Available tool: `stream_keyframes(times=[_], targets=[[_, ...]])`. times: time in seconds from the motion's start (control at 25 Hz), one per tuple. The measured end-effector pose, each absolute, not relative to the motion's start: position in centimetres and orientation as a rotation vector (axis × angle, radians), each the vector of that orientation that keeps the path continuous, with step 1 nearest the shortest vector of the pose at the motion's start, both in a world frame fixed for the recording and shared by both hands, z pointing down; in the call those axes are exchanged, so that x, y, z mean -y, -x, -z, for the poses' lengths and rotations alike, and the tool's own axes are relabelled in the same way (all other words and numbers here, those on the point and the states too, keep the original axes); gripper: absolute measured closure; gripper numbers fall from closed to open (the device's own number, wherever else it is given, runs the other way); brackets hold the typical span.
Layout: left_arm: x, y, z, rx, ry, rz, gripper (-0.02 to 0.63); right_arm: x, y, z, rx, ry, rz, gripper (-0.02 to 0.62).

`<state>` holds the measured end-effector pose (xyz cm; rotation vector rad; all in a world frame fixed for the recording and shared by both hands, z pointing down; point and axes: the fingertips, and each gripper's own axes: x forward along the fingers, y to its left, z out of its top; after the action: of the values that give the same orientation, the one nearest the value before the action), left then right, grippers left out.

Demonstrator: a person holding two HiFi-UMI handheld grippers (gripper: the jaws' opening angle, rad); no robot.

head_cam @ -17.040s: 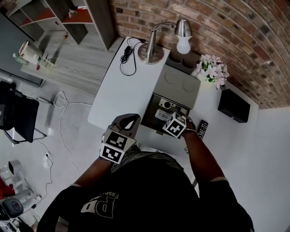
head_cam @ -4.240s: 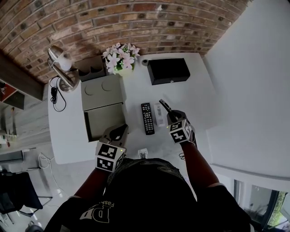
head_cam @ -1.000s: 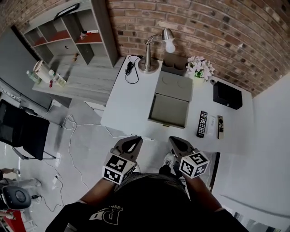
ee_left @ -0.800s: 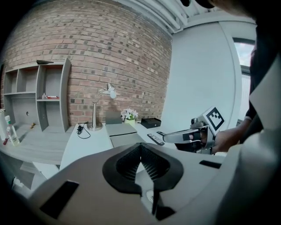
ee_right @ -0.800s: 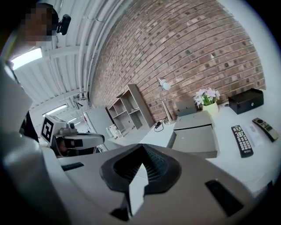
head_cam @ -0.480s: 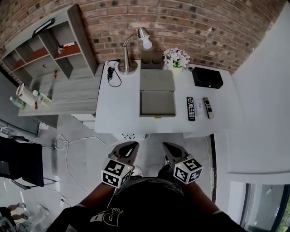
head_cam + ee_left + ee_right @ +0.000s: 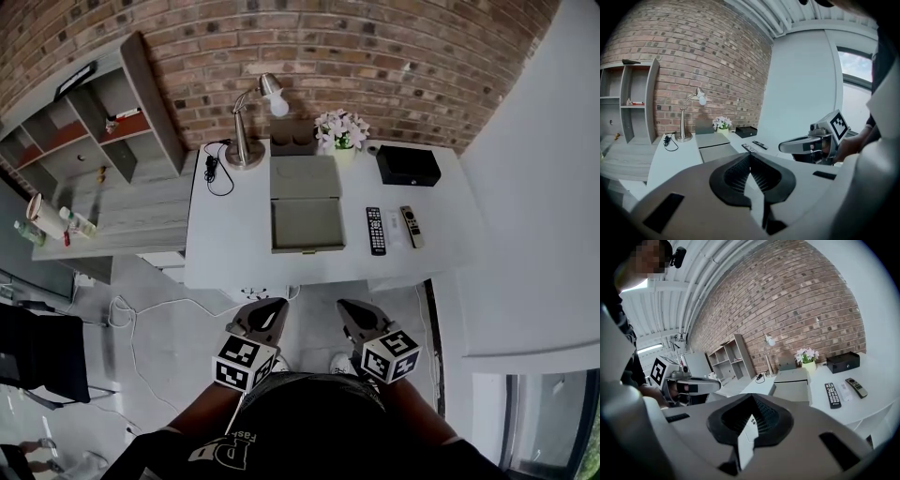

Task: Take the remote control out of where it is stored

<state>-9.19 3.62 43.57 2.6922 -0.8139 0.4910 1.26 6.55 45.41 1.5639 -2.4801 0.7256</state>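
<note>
Both pairs of jaws are pressed together with nothing between them: the left gripper and the right gripper are each closed and empty. In the head view they hang side by side over the floor, in front of the table's near edge and well apart from everything on it.

Two remotes lie on the table to the right of the grey box. One is a black remote with many buttons, the other a slim dark remote. Between them lies one white slab, too small to tell what it is. All three lie flat in a row, close together. Their long axes run from the table's front edge towards the brick wall. The slim remote sits slightly askew to the black one. Which end of either is the front I cannot tell.

The grey box is open, its lid laid back flat towards the wall, and its tray shows only a grey bottom. Along the wall stand one lamp, one pot of flowers and one closed black box.
</note>
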Motion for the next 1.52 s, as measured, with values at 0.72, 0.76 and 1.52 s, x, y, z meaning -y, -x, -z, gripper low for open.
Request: stream_keyframes(times=[0.72, 0.76, 1.52], targets=[[-6.1, 4.3, -43.5, 0.884, -2.684, -0.483, 0.600, -8.1, -5.9, -45.3, 2.490, -1.494, -0.668, 0.591], [-6.2, 4.2, -43.5, 0.887, -2.685, -0.486, 0.598, -8.2, -6.0, -45.4, 2.490, -1.493, -0.669, 0.591], [-7.1, 4.3, -43.3, 0.909, -2.683, -0.500, 0.599, -8.9, -5.9, -45.9, 2.493, -1.470, -0.667, 0.592]])
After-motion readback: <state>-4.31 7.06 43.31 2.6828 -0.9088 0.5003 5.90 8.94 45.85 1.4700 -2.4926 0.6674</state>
